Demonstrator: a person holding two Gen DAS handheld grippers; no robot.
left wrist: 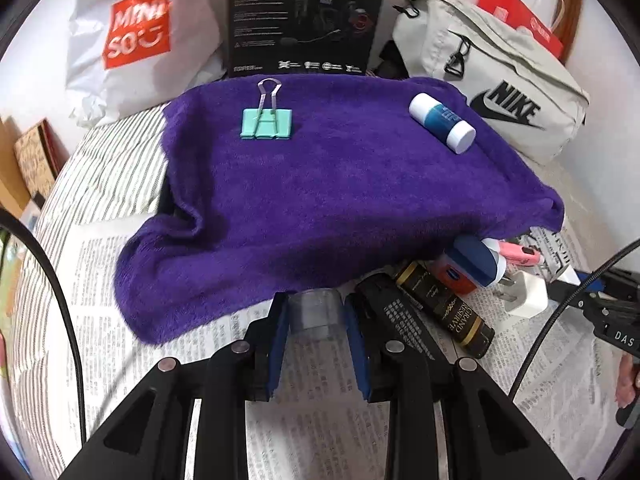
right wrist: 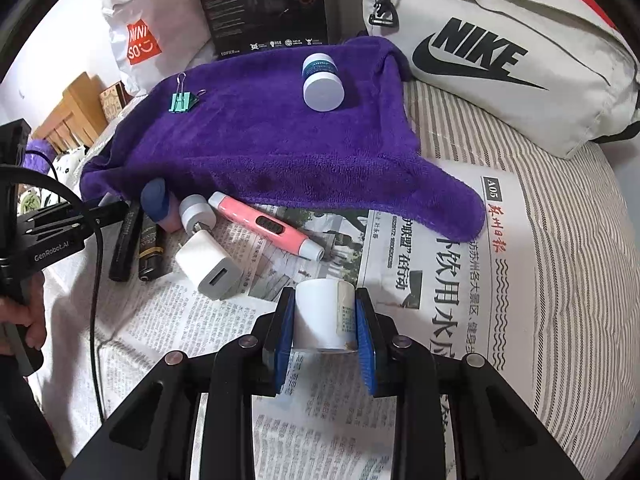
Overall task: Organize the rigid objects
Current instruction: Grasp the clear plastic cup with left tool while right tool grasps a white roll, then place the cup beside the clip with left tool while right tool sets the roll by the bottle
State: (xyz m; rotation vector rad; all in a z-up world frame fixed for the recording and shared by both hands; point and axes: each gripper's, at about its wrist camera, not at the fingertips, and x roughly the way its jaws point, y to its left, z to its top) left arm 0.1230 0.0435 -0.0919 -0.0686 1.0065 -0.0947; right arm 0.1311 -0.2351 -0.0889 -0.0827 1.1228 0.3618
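right gripper pinching a white cylindrical bottle; left gripper clamps a clear plastic vial. grasp step done; next likely lift, carry ahead onto purple fleece towel.

Left gripper clamped on a clear plastic cylinder at the purple towel's near edge; teal binder clip far left on towel; blue-and-white tube far right; newspaper beneath.
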